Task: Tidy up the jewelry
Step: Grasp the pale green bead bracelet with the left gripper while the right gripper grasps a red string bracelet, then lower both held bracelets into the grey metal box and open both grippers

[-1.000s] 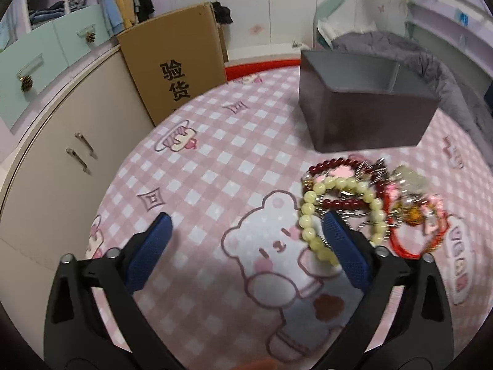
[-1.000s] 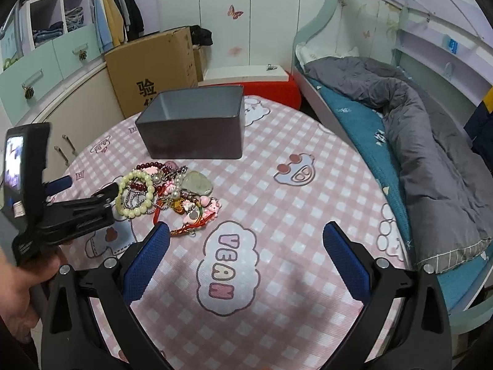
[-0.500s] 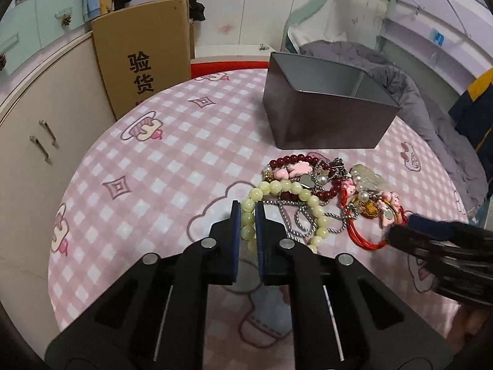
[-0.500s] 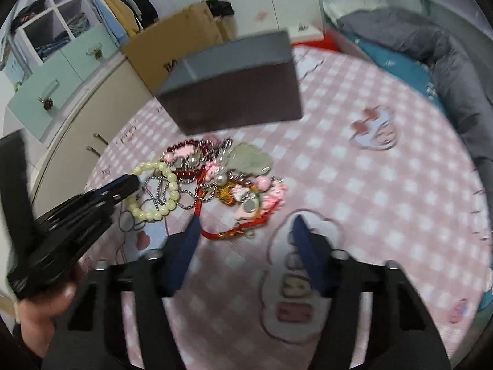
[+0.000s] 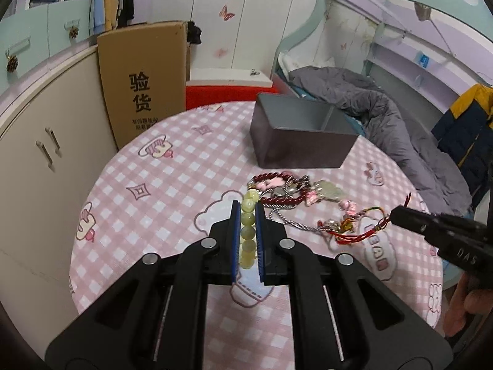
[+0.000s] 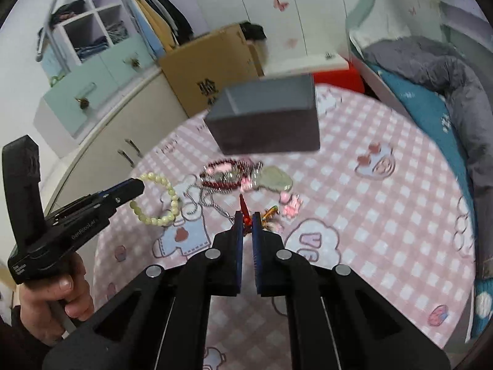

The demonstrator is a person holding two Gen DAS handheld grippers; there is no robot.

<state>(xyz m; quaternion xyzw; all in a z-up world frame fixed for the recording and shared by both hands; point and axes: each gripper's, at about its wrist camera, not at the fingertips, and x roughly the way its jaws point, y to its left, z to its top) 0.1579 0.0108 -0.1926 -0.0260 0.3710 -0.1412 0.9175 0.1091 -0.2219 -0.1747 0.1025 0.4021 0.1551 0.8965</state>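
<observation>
1. My left gripper [image 5: 247, 212] has its blue pads pinched tight on the pale green bead bracelet [image 5: 248, 231]. In the right wrist view that loop [image 6: 160, 199] hangs off the tip, clear of the cloth.
2. My right gripper [image 6: 246, 220] is clamped on the red cord bracelet with small charms [image 6: 245, 215]. From the left camera the cord [image 5: 362, 229] is stretched out from the closed jaws, trailing back toward the pile.
3. The rest of the tangle, meaning the dark red bead bracelet [image 5: 279, 185], a silver chain [image 5: 292, 222] and a pale jade-like pendant [image 6: 274, 178], lies on the table just in front of the grey rectangular storage box [image 5: 295, 135]. The box is open-topped with a divider inside, and I can't see anything in it.
4. The surface is a round table under a pink-and-white checked cloth with cartoon bears [image 5: 154, 191].
5. Room-wise: a brown cardboard box with black printed characters [image 5: 141, 83] leans against the cream cabinet [image 5: 37, 141] to the left, with mint drawers and hanging clothes above it.
6. A bed with a rumpled grey duvet [image 5: 385, 117] sits on the right, and butterfly stickers dot the white wall panels behind.
</observation>
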